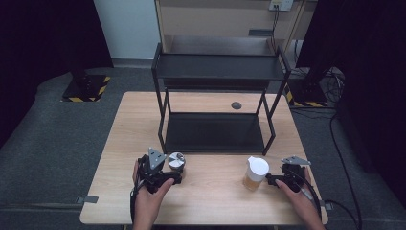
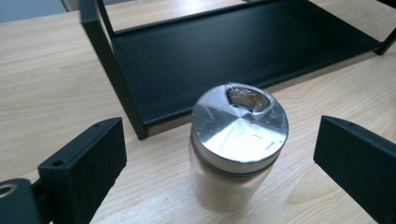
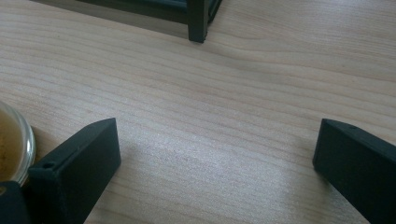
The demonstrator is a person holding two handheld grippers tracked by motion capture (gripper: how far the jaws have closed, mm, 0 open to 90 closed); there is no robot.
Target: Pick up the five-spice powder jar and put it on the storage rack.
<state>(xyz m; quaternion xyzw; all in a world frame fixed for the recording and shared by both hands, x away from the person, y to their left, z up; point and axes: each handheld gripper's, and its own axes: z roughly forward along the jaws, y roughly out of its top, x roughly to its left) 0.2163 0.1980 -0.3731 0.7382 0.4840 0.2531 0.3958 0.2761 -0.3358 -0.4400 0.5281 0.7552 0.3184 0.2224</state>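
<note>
High view footage is dominated by the wooden table (image 1: 210, 196), on whose far half a black two-tier shelf rack (image 1: 218, 108) is stood. Near the front edge, a small lidded pitcher of amber liquid (image 1: 254, 173) is seen to the right of centre, and a glass spice shaker with a metal lid (image 1: 176, 161) to the left, just in front of the rack's lower tier.

The left gripper (image 2: 219, 158) is held wide open with nothing gripped; in the left gripper view the shaker (image 2: 238, 144) stands upright between the jaws, apart from both and slightly ahead of them, its long axis vertical. A short advance followed by closing would likely secure it, so this hand is judged much the nearer to it.

The right gripper (image 3: 217, 149) is likewise spread wide and empty, over bare table; the pitcher's glass rim (image 3: 14, 144) lies outside its left jaw, just beside it, so a sideways shift would be needed first.
</note>
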